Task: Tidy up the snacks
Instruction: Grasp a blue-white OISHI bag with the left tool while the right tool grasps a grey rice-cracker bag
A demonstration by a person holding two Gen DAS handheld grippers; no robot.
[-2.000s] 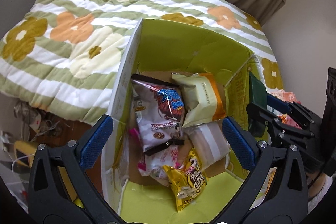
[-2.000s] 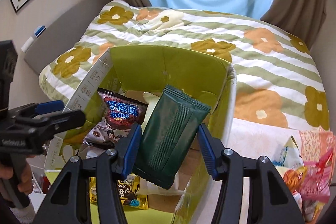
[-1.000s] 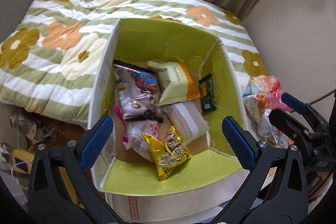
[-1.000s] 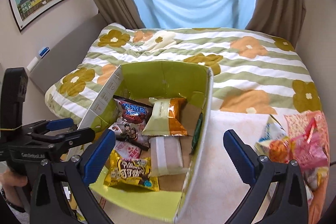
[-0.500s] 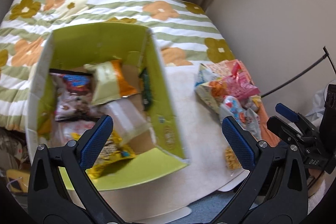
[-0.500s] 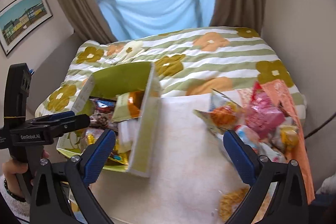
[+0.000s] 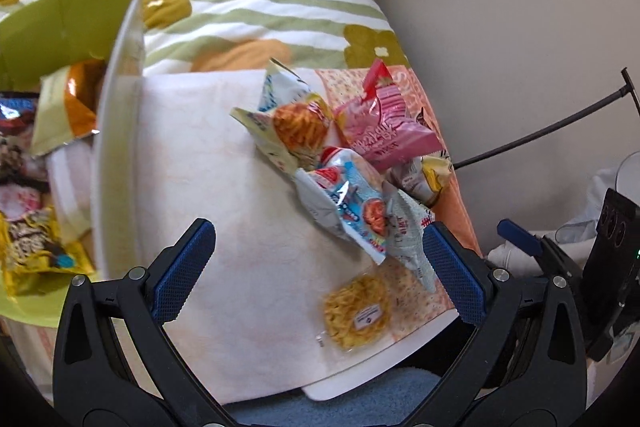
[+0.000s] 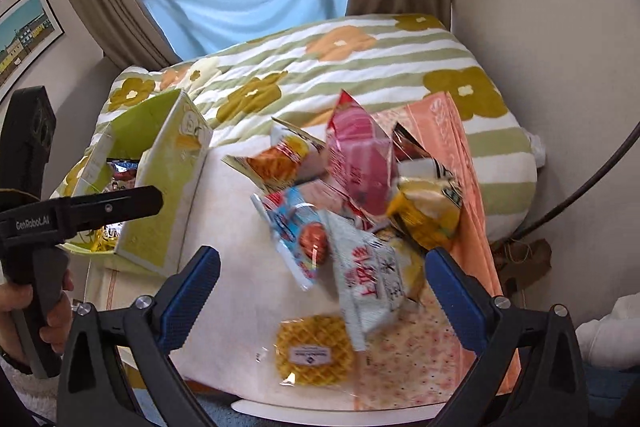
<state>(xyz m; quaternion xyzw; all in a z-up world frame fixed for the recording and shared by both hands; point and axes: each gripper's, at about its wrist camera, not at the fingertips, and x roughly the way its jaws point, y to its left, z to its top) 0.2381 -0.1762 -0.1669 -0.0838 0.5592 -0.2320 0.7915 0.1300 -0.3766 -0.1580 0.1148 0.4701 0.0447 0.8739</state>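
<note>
A green cardboard box [image 7: 120, 131] [image 8: 168, 195] with several snack packs inside stands at the left of a white table [image 7: 224, 211]. A pile of loose snack bags lies on the right: a pink bag [image 7: 384, 131] [image 8: 356, 155], a blue-and-white bag [image 7: 352, 203] [image 8: 296, 227], a white bag [image 8: 368, 279], a yellow bag [image 8: 428, 211]. A round waffle pack [image 7: 358, 313] [image 8: 314, 351] lies near the front edge. My left gripper [image 7: 316, 275] is open and empty above the table. My right gripper [image 8: 320, 291] is open and empty above the pile.
A bed with a green-striped flowered quilt [image 8: 360, 67] lies behind the table. An orange patterned cloth [image 8: 452, 155] lies under the pile. A beige wall [image 7: 520, 47] and a black cable [image 7: 540, 135] are at the right. The left gripper's body [image 8: 60, 215] shows at left.
The right gripper let the dark green pack go into the box and opened. Both grippers then swung right, from over the box to over the loose snack pile.
</note>
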